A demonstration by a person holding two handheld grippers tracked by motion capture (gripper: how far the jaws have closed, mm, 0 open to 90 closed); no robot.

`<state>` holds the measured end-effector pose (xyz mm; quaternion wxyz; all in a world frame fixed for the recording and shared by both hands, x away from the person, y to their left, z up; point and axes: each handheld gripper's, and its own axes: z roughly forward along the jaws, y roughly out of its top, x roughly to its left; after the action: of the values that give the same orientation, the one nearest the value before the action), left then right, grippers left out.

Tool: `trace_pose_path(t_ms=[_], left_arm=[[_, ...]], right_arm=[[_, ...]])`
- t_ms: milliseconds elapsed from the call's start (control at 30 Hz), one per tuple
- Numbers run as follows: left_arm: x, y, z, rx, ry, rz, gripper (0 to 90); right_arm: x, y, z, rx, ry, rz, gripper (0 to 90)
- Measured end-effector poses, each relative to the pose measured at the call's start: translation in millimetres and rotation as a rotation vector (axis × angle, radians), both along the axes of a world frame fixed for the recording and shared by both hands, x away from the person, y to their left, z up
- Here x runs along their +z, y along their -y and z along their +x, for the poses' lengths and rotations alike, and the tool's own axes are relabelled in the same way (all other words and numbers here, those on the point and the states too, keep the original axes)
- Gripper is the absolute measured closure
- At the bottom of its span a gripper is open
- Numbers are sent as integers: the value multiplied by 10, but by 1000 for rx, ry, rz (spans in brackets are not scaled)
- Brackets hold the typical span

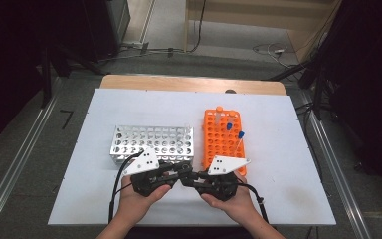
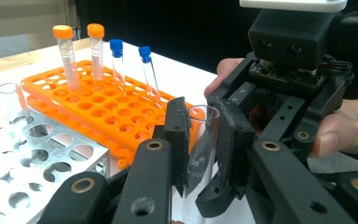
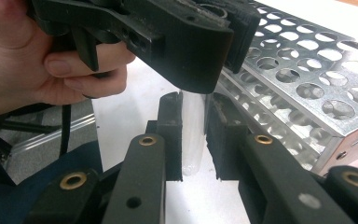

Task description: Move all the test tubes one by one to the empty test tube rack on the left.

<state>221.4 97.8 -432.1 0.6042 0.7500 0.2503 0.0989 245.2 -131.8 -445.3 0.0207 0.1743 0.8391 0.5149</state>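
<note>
Tube (image 2: 204, 140) — clear, uncapped, printed markings — pinched between both grippers.

orange rack (image 1: 225, 140), silver rack (image 1: 151, 143), clear tube (image 3: 192, 135), black jaws, white table (image 1: 288, 164)

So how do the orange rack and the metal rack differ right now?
The orange rack is bright plastic and carries capped tubes; the metal rack is shiny silver with larger holes and, in the left gripper view, holds one uncapped tube. The orange rack runs lengthwise away from the person, the metal one crosswise. Both sit on the white table.
</note>
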Motion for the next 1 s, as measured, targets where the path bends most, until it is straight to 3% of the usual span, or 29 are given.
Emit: trace_pose_path(t_ms=[700, 833, 1000], left_arm=[[12, -54, 0, 30, 14, -12, 763], [17, -56, -3, 34, 17, -12, 763], [17, -73, 5, 44, 19, -14, 763]], right_arm=[[-6, 12, 15, -8, 0, 4, 686], [-2, 20, 11, -11, 5, 3, 641], [25, 61, 2, -21, 33, 1, 517]])
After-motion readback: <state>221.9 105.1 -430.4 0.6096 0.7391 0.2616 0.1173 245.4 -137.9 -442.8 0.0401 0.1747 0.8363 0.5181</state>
